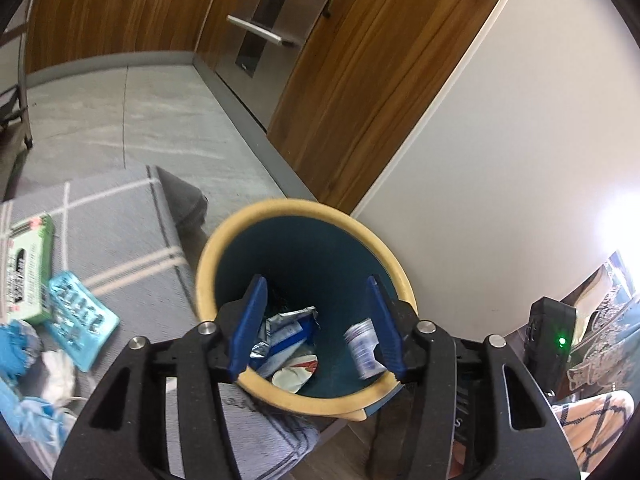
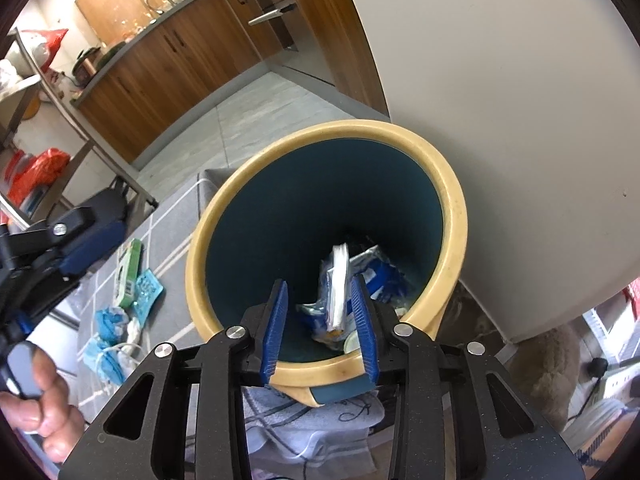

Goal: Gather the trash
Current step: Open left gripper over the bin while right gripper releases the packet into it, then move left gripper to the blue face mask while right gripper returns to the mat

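A blue trash bin with a tan rim stands on the floor beside a white wall. Wrappers and a white packet lie inside it. My left gripper is open above the bin mouth, with a small white paper by its right finger. My right gripper is open over the bin's near rim, empty. More trash lies on the grey rug: a green box, a light blue wrapper, blue masks and white tissue.
Wooden cabinets and a steel oven line the far side of the tiled floor. A metal rack with red bags stands at left. The left gripper shows in the right wrist view. A grey towel lies under the bin's near side.
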Tool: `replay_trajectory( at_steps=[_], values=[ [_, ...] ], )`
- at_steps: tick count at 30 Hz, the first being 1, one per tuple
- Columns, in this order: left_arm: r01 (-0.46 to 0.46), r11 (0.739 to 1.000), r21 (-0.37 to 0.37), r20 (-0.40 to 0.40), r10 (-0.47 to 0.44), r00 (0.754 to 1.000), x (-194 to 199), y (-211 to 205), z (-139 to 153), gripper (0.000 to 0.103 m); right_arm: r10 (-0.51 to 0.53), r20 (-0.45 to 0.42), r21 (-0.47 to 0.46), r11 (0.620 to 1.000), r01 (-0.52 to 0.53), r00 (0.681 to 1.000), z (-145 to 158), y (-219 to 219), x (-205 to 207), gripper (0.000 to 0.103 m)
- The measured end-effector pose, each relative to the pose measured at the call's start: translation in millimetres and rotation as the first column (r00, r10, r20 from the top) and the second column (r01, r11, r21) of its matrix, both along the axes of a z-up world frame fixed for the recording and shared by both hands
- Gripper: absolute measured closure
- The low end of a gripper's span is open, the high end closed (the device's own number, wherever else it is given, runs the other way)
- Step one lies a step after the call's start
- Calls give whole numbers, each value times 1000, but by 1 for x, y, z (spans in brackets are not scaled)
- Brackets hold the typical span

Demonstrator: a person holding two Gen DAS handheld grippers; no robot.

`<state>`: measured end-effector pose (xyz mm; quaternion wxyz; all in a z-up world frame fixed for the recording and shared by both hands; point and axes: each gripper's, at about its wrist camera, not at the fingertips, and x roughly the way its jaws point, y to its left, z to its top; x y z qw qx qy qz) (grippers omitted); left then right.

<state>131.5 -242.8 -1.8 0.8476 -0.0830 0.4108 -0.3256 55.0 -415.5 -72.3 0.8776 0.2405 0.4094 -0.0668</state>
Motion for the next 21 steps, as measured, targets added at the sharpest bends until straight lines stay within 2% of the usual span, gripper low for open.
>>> replay_trajectory(
  at_steps=[2,6,10,21],
  values=[
    [-9,1000,6,19,9,1000,-2,7,6,50,2,6,-2,1000,-2,1000,3,3,0,63],
    [-34,999,17,59,33,998,-9,25,17,41,10,24,-14,1000,-10,1000,7,6,-2,55],
    [-63,998,29,84,60,995,-16,43,24,36,20,40,-22,1000,-20,999,12,12,-4,52],
    [-192,981,39,100,187,977,-20,118,22,36,74,49,-37,997,-72,996,21,32,-3,51]
  ],
)
